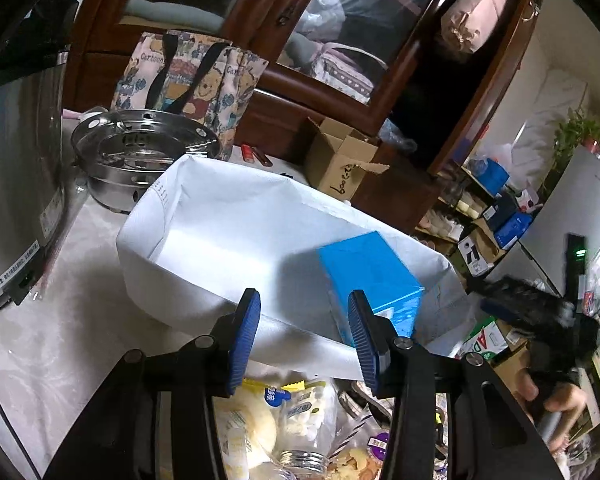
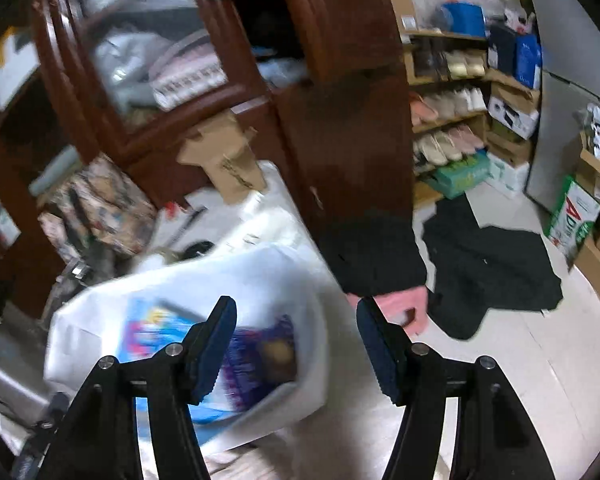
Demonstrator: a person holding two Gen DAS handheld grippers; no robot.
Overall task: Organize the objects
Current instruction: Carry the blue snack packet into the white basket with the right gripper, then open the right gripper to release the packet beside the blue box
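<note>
A: How many containers stand on the table?
B: One white bin (image 1: 204, 216), one steel pot (image 1: 140, 156), one cardboard box (image 1: 342, 164), one patterned tote bag (image 1: 188, 76).
A: Inside the bin?
B: One blue box (image 1: 374, 280).

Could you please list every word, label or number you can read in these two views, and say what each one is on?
"Cartoon" – on the printed tote bag.
"AD" – large red letters on the green and white carton on the floor.
Handwritten marks on the small cardboard box: not legible.
Small print on the steel cooker label and the snack packets: too small to read.
</note>
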